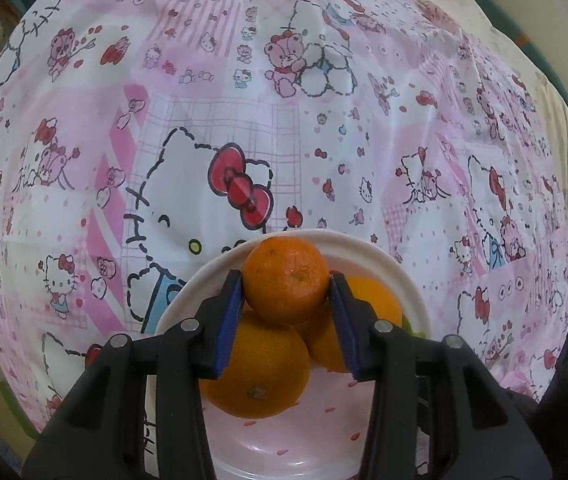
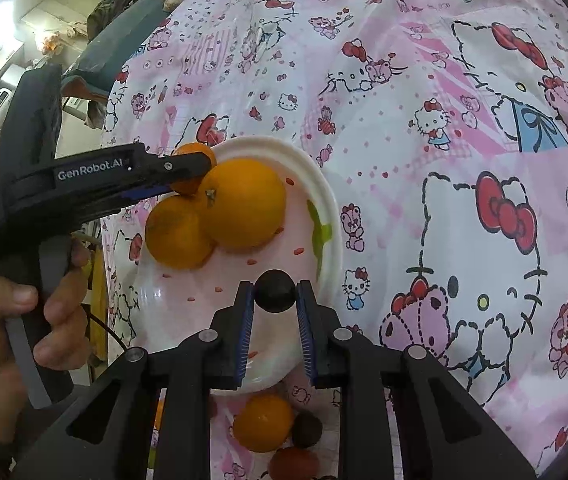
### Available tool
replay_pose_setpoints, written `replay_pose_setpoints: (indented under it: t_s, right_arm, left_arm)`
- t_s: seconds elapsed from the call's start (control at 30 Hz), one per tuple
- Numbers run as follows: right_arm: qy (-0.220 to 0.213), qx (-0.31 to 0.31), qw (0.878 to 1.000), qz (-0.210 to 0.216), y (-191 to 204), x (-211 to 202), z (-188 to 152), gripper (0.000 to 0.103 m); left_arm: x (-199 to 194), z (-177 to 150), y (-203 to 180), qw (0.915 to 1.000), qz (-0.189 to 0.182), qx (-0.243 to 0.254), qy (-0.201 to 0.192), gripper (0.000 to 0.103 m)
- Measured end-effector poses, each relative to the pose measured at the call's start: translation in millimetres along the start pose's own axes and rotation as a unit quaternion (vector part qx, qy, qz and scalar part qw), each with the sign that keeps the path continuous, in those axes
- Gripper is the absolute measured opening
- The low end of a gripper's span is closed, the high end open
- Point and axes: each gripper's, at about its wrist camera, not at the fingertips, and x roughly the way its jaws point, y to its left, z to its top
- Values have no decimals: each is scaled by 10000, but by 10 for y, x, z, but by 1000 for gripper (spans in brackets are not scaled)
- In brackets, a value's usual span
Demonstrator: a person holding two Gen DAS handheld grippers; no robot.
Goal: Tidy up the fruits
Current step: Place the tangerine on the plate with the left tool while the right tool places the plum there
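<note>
L hand-held gripper (image 1: 286, 280): clamped on small orange (image 1: 286, 280), held above plate (image 1: 412, 292), touching 2 oranges below.
R hand-held gripper (image 2: 275, 294): pinching dark round fruit (image 2: 275, 291) over plate's near side.
Plate: white w/ pink inside, on Hello Kitty cloth (image 2: 424, 128); held 2 big oranges (image 2: 244, 204), touching.
Off plate: orange (image 2: 262, 428) + 2 dark fruits (image 2: 307, 426) on cloth, near edge of R view.

Pink cartoon-cat printed cloth (image 1: 324, 128) over the surface; on it a white plate (image 2: 324, 184), beside it loose fruits (image 2: 262, 422).
</note>
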Motion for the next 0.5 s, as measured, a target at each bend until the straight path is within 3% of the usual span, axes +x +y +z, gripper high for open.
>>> replay_pose_setpoints:
  t_s: [0.1, 0.17, 0.23, 0.5]
  right_arm:
    - [-40, -18, 10000, 18, 16, -14, -6, 25]
    - [-47, 5, 10000, 72, 15, -20, -11, 25]
    - [-80, 16, 10000, 28, 6, -32, -12, 26]
    - [-215, 41, 9997, -61, -41, -149, -8, 26]
  left_arm:
    - [-2, -2, 5, 10000, -18, -10, 10, 47]
    - [-14, -10, 9, 9999, 113, -25, -15, 65]
    - [-39, -15, 18, 9999, 130, -22, -80, 71]
    - [-248, -27, 101, 9990, 165, -139, -388, 71]
